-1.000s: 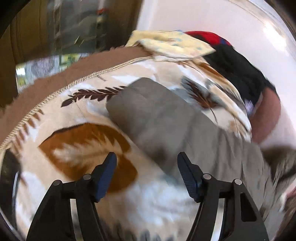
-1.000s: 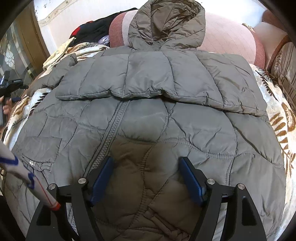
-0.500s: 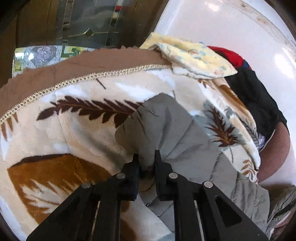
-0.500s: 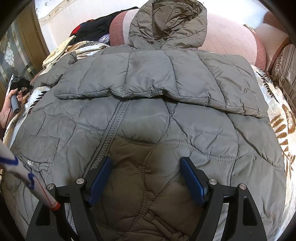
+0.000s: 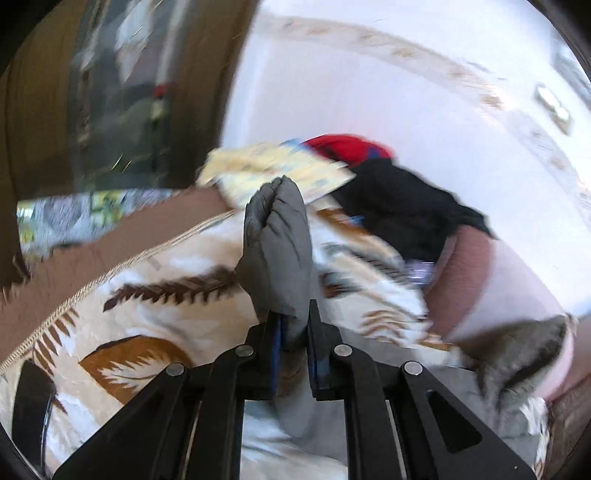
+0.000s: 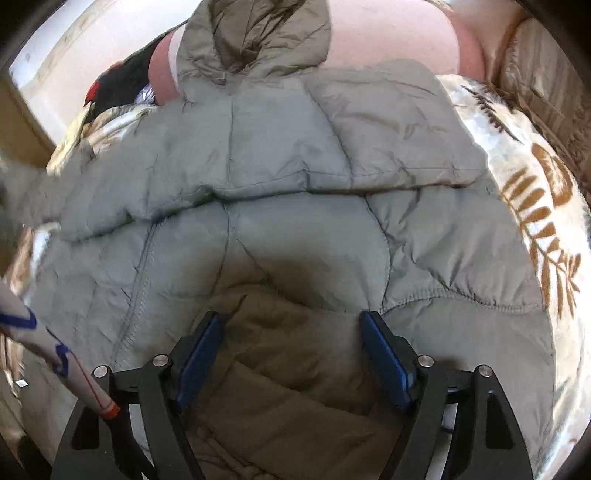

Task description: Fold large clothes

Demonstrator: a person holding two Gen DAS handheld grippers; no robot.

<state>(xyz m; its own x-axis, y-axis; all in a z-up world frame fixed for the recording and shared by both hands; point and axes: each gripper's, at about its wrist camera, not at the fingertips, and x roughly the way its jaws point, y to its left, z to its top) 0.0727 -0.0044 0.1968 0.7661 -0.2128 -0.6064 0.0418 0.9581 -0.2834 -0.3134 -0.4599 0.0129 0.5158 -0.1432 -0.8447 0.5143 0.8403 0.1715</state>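
A grey quilted hooded jacket (image 6: 295, 177) lies spread on a leaf-patterned blanket (image 6: 532, 192), one sleeve folded across its chest. My left gripper (image 5: 293, 332) is shut on the jacket's other sleeve (image 5: 277, 251) and holds its cuff end raised above the blanket (image 5: 147, 295). My right gripper (image 6: 293, 350) is open, its jaws wide apart, low over the jacket's lower front near the hem. The hood (image 6: 255, 33) rests against a pink cushion (image 6: 399, 33).
A pile of black and red clothes (image 5: 399, 199) and a yellow cloth (image 5: 266, 173) lie at the blanket's far edge by the white wall. A pink bolster (image 5: 465, 273) lies behind. A wooden cabinet with glass (image 5: 122, 92) stands at left.
My left gripper closed on the sleeve and lifted it up off the blanket. My right gripper moved lower and closer to the jacket's hem, still open.
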